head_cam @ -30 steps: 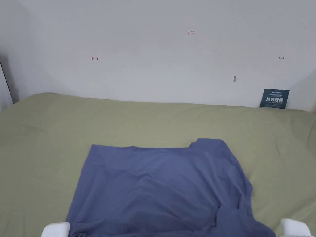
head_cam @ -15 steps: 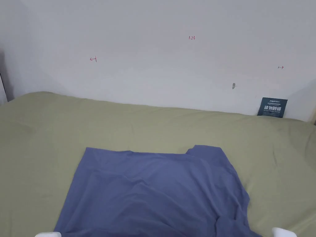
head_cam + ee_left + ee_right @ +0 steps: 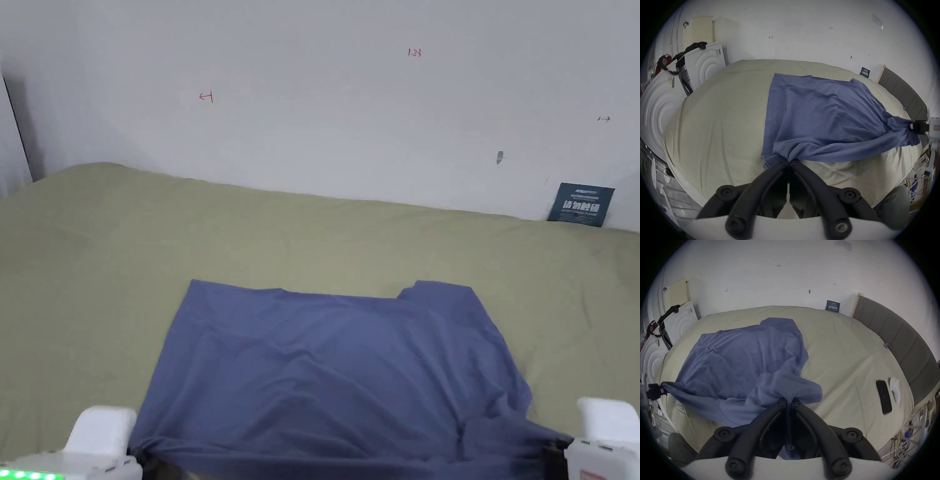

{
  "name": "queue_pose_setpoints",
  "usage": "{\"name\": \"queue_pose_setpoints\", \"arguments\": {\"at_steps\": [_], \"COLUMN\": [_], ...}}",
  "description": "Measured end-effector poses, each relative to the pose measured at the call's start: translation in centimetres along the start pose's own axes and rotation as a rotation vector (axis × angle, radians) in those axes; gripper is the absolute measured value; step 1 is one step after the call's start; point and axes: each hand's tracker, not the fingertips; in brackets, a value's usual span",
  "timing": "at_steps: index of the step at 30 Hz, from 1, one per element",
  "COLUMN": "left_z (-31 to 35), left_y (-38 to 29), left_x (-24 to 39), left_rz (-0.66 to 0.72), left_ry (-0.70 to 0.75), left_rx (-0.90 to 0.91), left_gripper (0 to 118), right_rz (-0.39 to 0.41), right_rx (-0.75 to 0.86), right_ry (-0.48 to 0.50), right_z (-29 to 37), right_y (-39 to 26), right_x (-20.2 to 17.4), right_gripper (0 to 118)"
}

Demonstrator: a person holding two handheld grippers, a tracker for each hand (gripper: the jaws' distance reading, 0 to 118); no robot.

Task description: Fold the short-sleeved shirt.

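Working across a wide bed (image 3: 87, 250) under an olive-green sheet, we have the blue short-sleeved shirt (image 3: 325, 369) spread flat ahead of both grippers, reaching away from them toward the white wall (image 3: 312, 125). Its cloth is a plain slate blue, lightly creased, with soft ridges running from the near edge toward the middle. Its far edge lies fairly straight; at the far right corner a squarish flap, apparently a sleeve, juts out beyond that line.

The near edge is lifted off the sheet and drawn taut between the two grippers, sagging slightly in the middle.

Left gripper (image 3: 788, 162): jaws closed, pinching a bunched near-left corner of the shirt, folds fanning out from the tips. From here the right gripper (image 3: 916, 127) shows far off to the side, with cloth gathered at its tip.

Right gripper (image 3: 786, 401): jaws closed on the near-right corner; a loose fold billows just above the tips and a strip of fabric hangs down between the jaws.

Off to the right of the right gripper, well apart from the shirt, a black phone-like slab (image 3: 883, 396) lies on the sheet just beside a small white object (image 3: 895, 388).

A small dark sign (image 3: 581, 204) leans against the wall beyond the bed.
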Motion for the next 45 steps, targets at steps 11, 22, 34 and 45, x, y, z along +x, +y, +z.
{"name": "queue_pose_setpoints", "arguments": {"at_steps": [11, 22, 34, 45], "left_z": [-5.8, -13.6, -7.1, 5.6], "left_y": [8.5, 14.1, 14.7, 2.2], "left_x": [-0.8, -1.4, -2.0, 5.2], "left_rz": [-0.07, -0.155, 0.053, -0.006], "left_ry": [-0.02, -0.06, -0.042, -0.045], "left_rx": [-0.027, -0.17, 0.139, 0.309], "left_gripper": [0, 3, 85, 0], "right_rz": [-0.021, -0.129, -0.097, -0.14], "right_rx": [-0.055, -0.211, 0.104, 0.219], "right_ry": [0.154, 0.17, 0.155, 0.076], "right_z": [-6.3, -15.4, -6.4, 5.3], "right_y": [8.9, 12.5, 12.6, -1.4], "right_x": [1.5, 2.5, 3.3, -1.6], "right_gripper": [7, 8, 83, 1]}}
